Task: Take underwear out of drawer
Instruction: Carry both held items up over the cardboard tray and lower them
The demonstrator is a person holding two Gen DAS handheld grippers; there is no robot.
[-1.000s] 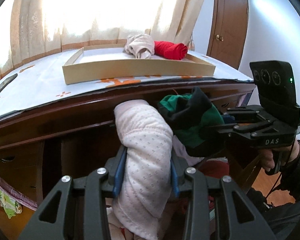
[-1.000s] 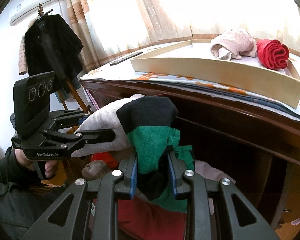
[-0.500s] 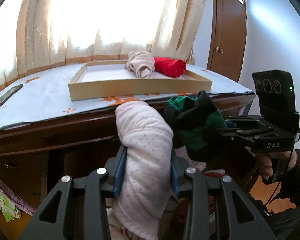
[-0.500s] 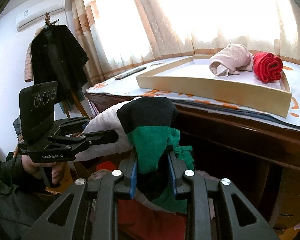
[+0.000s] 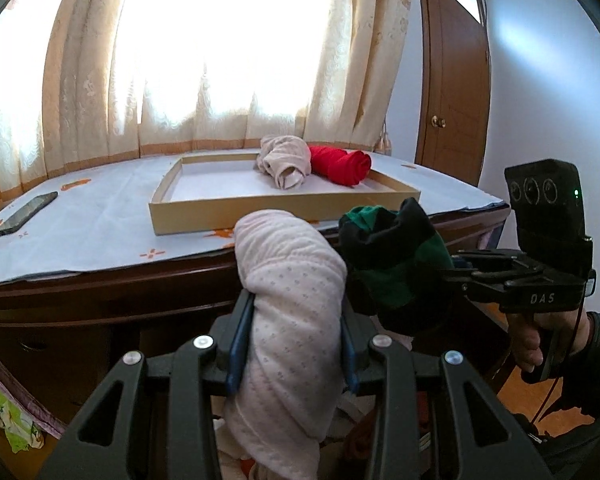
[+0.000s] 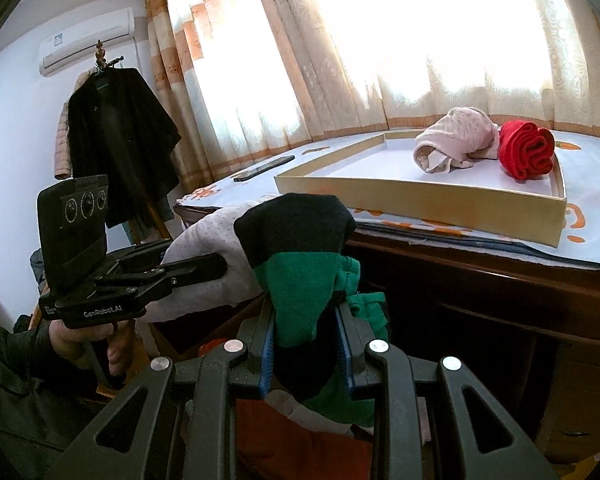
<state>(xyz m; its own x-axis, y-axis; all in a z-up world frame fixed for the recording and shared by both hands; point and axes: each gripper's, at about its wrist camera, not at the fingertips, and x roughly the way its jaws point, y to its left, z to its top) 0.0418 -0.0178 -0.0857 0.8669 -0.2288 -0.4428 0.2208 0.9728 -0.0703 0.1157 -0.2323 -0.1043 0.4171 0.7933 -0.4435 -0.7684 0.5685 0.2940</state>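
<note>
My left gripper [image 5: 294,344] is shut on a rolled pale pink dotted underwear [image 5: 290,292] and holds it up at the dresser's top edge. My right gripper [image 6: 306,344] is shut on a rolled green and black underwear [image 6: 300,264]; it also shows in the left wrist view [image 5: 392,264], right beside the pink roll. The left gripper and pink roll [image 6: 204,248] show at left in the right wrist view. The open drawer lies below, mostly hidden, with red cloth [image 6: 300,440] in it.
A shallow cardboard tray [image 5: 260,214] sits on the cloth-covered dresser top, holding a beige roll [image 5: 284,160] and a red roll [image 5: 340,164] at its far right. A phone [image 5: 26,213] lies left. A black coat [image 6: 120,140] hangs at left; a door [image 5: 452,92] stands at right.
Both grippers have risen with their rolls, from below the dresser edge to about level with its top. The tray's inside now shows more fully.
</note>
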